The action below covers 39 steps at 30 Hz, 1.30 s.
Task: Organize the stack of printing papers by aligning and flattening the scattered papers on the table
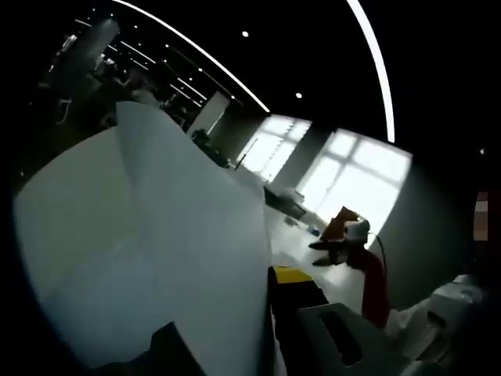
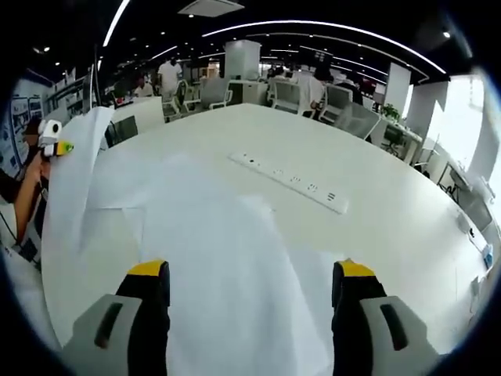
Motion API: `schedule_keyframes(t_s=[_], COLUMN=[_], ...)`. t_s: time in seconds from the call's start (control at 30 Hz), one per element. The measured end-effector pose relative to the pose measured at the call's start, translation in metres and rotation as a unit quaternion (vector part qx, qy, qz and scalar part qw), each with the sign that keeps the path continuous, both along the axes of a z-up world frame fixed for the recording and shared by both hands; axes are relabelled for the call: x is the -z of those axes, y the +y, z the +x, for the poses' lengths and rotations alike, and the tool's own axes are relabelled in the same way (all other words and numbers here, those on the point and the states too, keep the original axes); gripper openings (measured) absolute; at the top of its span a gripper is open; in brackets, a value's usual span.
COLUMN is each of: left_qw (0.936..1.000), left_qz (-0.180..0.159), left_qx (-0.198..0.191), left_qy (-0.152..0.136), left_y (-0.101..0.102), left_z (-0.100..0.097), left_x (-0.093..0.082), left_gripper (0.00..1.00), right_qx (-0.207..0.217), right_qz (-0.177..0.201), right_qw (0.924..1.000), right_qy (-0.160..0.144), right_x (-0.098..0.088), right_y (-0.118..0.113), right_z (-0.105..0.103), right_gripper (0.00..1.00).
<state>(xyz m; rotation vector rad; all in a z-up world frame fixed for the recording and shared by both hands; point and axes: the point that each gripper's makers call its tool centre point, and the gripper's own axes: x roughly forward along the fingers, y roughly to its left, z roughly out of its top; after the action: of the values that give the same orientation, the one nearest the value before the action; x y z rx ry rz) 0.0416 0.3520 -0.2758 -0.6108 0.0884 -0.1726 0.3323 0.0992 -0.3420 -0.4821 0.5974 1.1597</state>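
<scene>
At the bottom of the right gripper view, right gripper (image 2: 252,270) released, jaws wide apart, hovering over the scattered papers (image 2: 243,305) and clamping nothing. Just beyond the jaws, overlapping white sheets lying flat but skewed on the worktop (image 2: 391,211), edges out of line and running toward the middle of the frame. At the left edge of the same view, a lifted sheet (image 2: 74,204) standing nearly upright off the worktop, pinched near its top by the left gripper (image 2: 51,137). In the left gripper view, left gripper (image 1: 228,301) grasping that lifted sheet (image 1: 156,235), which rises between the jaws and curls across the left and centre of the frame. Further off, a long power strip (image 2: 290,178) on bare worktop past the papers, then chairs (image 2: 290,94) at the far rim; bright windows (image 1: 352,172) at the right of the left gripper view. Judged as the gathering step: one sheet raised clear, the rest not yet squared. Next move likely calls for laying the held sheet down over the others with corners matched, keeping it from folding while it sags, then using the free right gripper to nudge the loose edges flush and press the pile flat.
</scene>
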Motion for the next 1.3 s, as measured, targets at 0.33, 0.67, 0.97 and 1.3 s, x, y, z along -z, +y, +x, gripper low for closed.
schedule_keyframes(t_s=[0.33,0.67,0.97,1.3], left_qw=[1.0,1.0,1.0,1.0], left_qz=[0.003,0.003,0.006,0.005], left_qx=[-0.003,-0.003,-0.006,-0.006], left_qy=[0.001,0.002,0.002,0.002], left_y=[0.0,-0.001,-0.001,-0.001], left_z=[-0.002,-0.002,-0.004,-0.004], left_x=[0.0,0.0,-0.002,-0.003], left_gripper=[0.06,0.06,0.06,0.06], right_qx=[0.003,0.005,0.0,-0.001], right_qz=[-0.003,-0.005,-0.007,-0.013], right_qw=[1.0,0.9999,0.9998,0.9995], right_qy=[0.007,0.014,0.02,0.028], right_x=[0.005,0.01,0.014,0.02], right_y=[-0.002,-0.002,0.001,0.002], right_z=[0.001,0.001,0.0,0.002], right_gripper=[0.8,0.8,0.81,0.81])
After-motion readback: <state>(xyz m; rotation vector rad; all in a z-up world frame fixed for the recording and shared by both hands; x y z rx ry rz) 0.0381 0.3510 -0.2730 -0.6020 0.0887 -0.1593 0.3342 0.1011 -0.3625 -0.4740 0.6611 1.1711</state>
